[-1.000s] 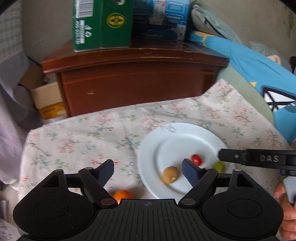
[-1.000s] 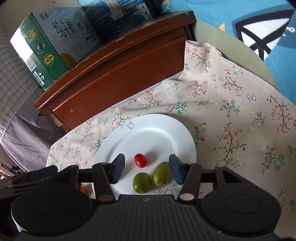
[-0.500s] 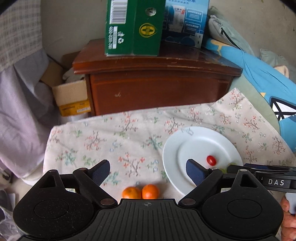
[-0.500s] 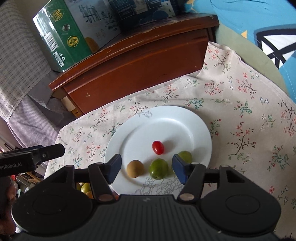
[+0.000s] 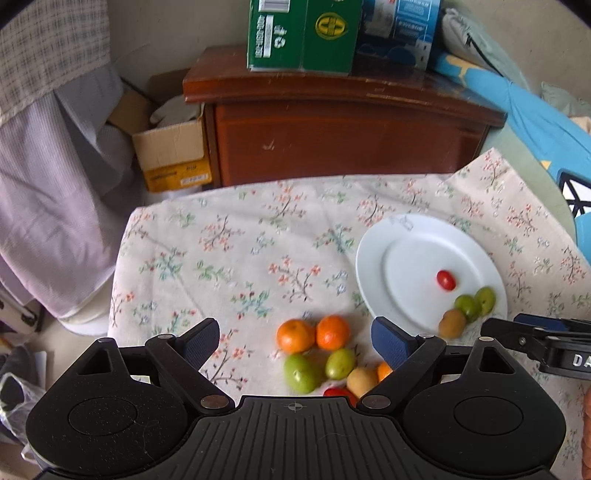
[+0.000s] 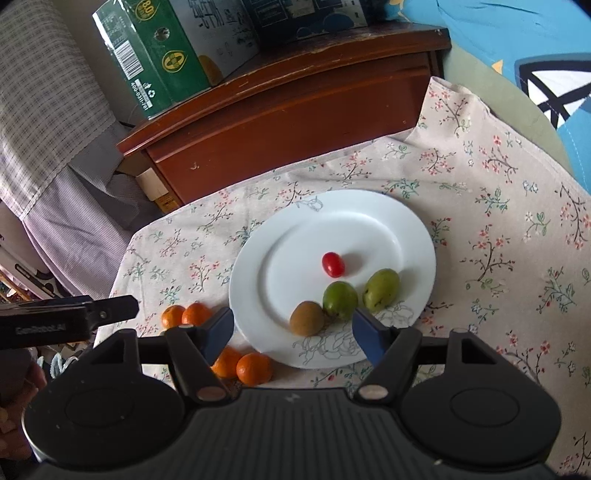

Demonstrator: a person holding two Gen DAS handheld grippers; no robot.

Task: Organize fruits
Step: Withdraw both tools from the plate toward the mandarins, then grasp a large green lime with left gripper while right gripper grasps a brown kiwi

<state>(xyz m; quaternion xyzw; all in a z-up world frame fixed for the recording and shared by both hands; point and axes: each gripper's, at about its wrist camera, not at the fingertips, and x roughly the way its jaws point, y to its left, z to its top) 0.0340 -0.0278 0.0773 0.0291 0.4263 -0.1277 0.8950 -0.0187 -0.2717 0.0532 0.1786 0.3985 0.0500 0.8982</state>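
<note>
Presently, four fruits sit on the white plate: a red cherry tomato near the middle, then a brown kiwi, a round green fruit and a paler oblong green fruit in a touching row along the near rim. Right gripper hovers over that near rim; its jaws have just been opening, stand apart and grip nothing. Kiwi and round green fruit show in the gap just beyond the blue fingers, untouched.

Off the plate, on the floral cloth covering the counter, loose fruit clusters to the left. Left wrist view: two oranges side by side, touching; nearer, two green fruits, a tan fruit, an orange piece and a red one half hidden by the gripper body. Left gripper spread wide, empty; the cluster lies between and below its fingers, no contact seen. The plate lies to the right of that finger.

Beyond the cloth: a dark wooden cabinet carrying a green carton and a blue box. Cardboard box on the floor at left. Blue bedding at right.
</note>
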